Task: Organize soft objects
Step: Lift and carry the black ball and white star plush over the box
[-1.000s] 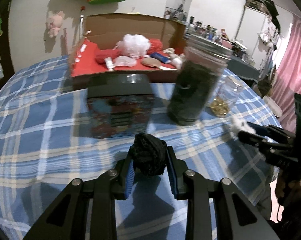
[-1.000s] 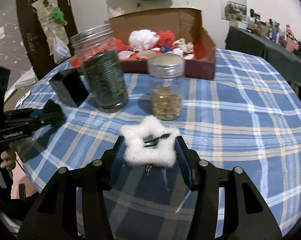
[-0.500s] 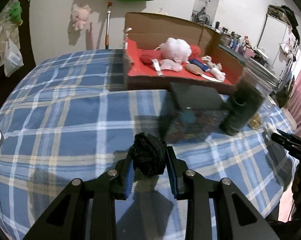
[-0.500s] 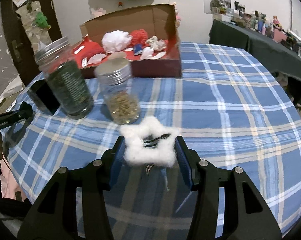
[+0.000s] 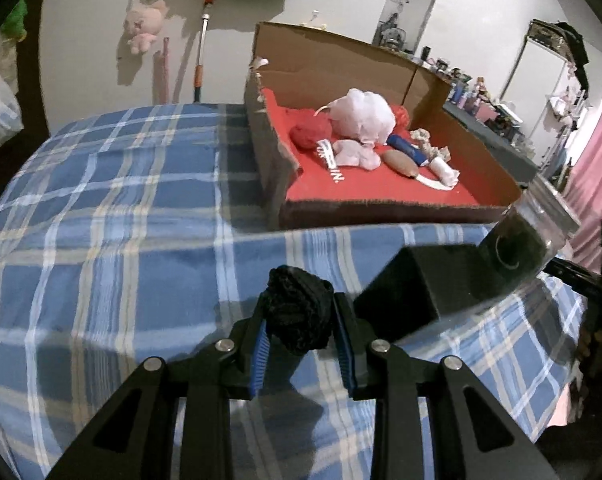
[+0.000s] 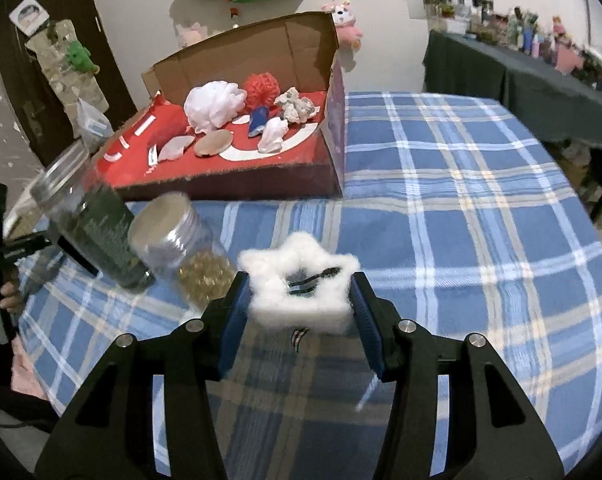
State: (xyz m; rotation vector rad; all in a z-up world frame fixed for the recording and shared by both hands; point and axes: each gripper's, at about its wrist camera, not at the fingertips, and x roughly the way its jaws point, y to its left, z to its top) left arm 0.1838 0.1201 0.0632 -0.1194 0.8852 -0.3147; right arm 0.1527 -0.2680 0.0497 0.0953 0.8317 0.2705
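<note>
Black crumpled fabric ball (image 5: 299,314) sits pinched between the blue pads of the left hand-held gripper (image 5: 301,344), above the blue plaid counter (image 5: 113,220). The right hand-held gripper (image 6: 299,312) clamps a white fluffy star (image 6: 297,280), apparently with a dark clip inside. Beyond both stands the cardboard box (image 6: 261,176) holding other soft items, near two jars (image 6: 141,232).

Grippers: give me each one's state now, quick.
Left gripper: closed on the black scrunchie.
Right gripper: closed on the white fluffy star.
</note>
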